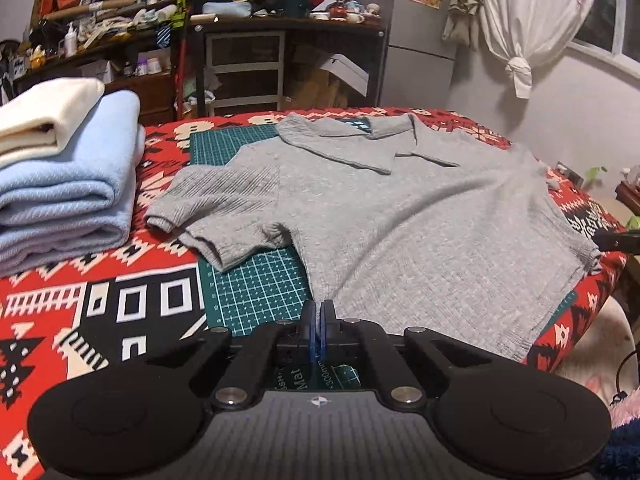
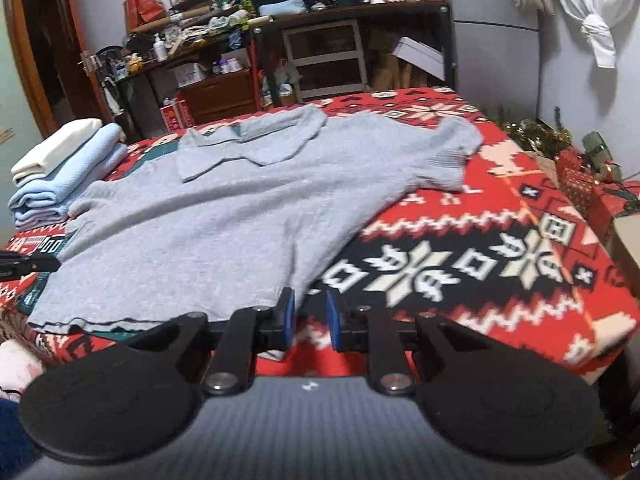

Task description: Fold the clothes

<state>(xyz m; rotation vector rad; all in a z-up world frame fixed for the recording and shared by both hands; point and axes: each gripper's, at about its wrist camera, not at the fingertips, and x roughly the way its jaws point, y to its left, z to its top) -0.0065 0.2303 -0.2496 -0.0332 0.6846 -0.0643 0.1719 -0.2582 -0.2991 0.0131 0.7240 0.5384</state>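
On the table with the red, black and white patterned cloth (image 2: pixel 460 216), a grey short-sleeved polo shirt (image 1: pixel 400 216) lies spread out flat, collar toward the far shelves and hem toward the near edge. Under it sits a green cutting mat (image 1: pixel 256 292) with a white grid, showing between the left sleeve and the body and again near the collar.

At the shirt's near left corner, the left gripper (image 1: pixel 319 316) has its blue pads pressed together, and a thin fold of the grey hem runs up from between them, so it is pinching the shirt at that corner. The cloth rises slightly toward the pads there.

Over on the other side, the right gripper (image 2: pixel 311 320) stands just off the shirt's near right corner with its blue fingers (image 2: pixel 287 318) a little apart. The patterned cloth shows through the gap, and the left finger is right at the shirt's edge, though whether it touches the fabric I cannot tell.

Beside the shirt's left sleeve, a stack of folded clothes rests on the table: a light blue folded garment (image 1: pixel 68 192) below and a cream folded garment (image 1: pixel 44 116) on top. Behind the table stand cluttered shelves (image 2: pixel 240 40), and a knotted white curtain (image 1: pixel 532 20) hangs by the window.
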